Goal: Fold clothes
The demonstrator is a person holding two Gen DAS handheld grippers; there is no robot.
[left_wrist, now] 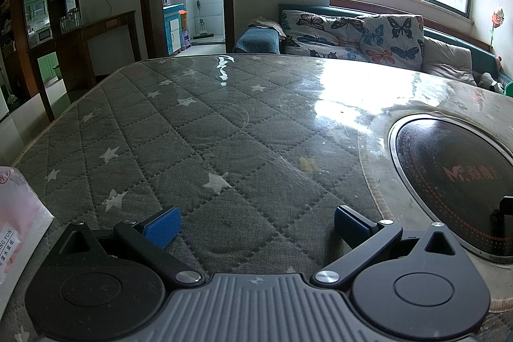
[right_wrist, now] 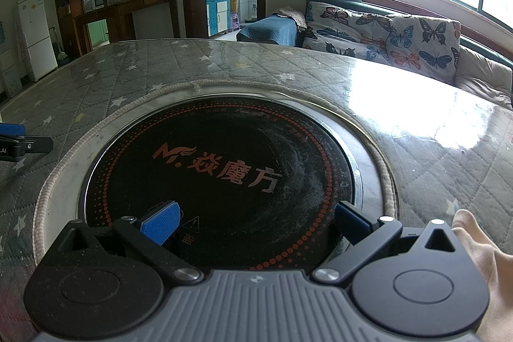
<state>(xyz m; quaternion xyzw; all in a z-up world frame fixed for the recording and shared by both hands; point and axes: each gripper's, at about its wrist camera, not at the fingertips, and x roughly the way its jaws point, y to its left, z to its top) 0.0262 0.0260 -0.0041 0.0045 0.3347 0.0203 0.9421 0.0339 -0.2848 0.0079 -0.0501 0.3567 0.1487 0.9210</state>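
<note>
We see both grippers, left gripper [left_wrist: 256,225] and right gripper [right_wrist: 255,223], spread and empty; the only cloth [right_wrist: 481,249] lies right of the induction cooktop [right_wrist: 221,165], beside our right gripper, nearer it.

Both wrist views sit low, close over the quilted table cover [left_wrist: 198,130], facing the butterfly sofa [left_wrist: 352,34]. Shared: induction cooktop [right_wrist: 221,165], right edge left view, center right view.
</note>
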